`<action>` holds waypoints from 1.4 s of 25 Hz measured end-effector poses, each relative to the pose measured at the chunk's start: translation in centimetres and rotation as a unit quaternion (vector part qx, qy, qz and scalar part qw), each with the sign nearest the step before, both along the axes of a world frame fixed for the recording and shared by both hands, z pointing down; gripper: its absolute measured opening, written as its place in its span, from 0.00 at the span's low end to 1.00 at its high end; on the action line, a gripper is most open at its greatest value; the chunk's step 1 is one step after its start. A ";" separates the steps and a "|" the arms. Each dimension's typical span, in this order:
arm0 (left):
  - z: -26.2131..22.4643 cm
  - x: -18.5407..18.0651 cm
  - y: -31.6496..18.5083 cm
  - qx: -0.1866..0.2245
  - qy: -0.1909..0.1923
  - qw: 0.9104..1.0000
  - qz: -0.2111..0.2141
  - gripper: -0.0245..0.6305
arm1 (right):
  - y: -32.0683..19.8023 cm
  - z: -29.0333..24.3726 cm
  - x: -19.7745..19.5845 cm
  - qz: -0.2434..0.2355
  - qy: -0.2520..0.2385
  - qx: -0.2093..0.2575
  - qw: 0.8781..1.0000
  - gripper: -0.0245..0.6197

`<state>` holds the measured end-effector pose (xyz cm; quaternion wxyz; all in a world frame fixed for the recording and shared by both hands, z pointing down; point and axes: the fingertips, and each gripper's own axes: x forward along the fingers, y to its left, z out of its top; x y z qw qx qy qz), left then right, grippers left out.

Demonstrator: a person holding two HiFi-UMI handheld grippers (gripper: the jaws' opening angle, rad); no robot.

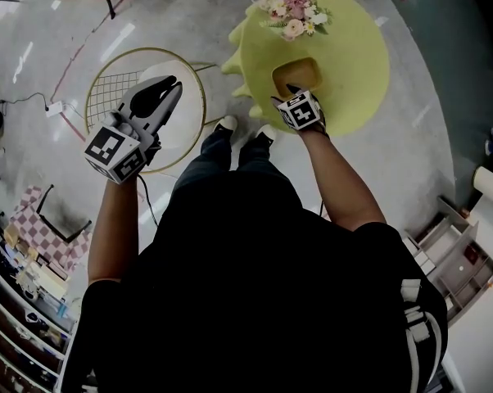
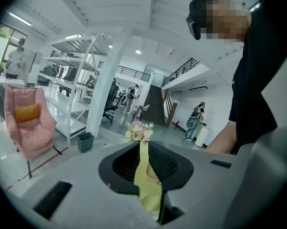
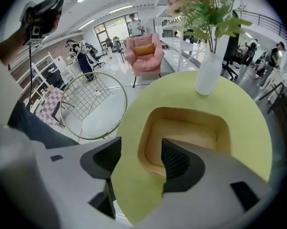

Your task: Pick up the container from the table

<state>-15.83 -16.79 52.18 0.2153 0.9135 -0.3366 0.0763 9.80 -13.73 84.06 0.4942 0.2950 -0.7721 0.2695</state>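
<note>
Tan container (image 3: 196, 128) sits on yellow counter (image 3: 248, 132), near me. My right tongs (image 3: 139, 151) spread over its near wall, not pinching. Left tongs (image 1: 173, 83) pressed together, empty. Looks light, stiff; I'd pinch wall.

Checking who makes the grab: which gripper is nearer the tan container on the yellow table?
Right. The right gripper hangs open over the container; the left gripper is off to its side, above a wire-rimmed round stand.
</note>
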 end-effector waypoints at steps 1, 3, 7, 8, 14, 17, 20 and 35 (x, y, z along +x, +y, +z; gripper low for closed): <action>0.0 -0.1 0.0 0.000 0.000 1.000 0.000 0.13 | 0.1 0.3 0.0 -0.001 0.002 -0.002 1.000 0.46; 0.1 -0.2 0.2 0.000 0.001 1.000 0.001 0.13 | 0.2 0.8 0.0 -0.003 0.007 -0.007 1.000 0.46; 0.5 -0.3 0.4 -0.010 0.000 1.000 0.005 0.13 | 0.0 1.4 -0.2 -0.014 0.014 -0.003 1.000 0.46; 0.7 -0.3 0.2 -0.013 0.000 1.000 0.007 0.13 | 0.0 1.5 -0.3 -0.019 0.016 -0.001 1.000 0.46; 0.7 -0.3 0.0 -0.015 0.006 1.000 0.024 0.13 | 0.1 2.1 -0.7 -0.038 0.034 -0.006 0.999 0.45; 0.7 -0.1 -0.1 -0.020 0.009 0.999 0.029 0.13 | 0.3 2.2 -0.5 -0.046 0.052 -0.005 0.998 0.41; 0.9 0.3 -0.1 -0.030 0.015 0.999 0.032 0.13 | 0.0 2.7 -0.4 -0.066 0.069 0.003 0.995 0.36; 0.8 1.4 1.1 -0.032 0.035 0.998 0.049 0.13 | 0.0 2.1 0.1 -0.084 0.091 0.025 0.992 0.11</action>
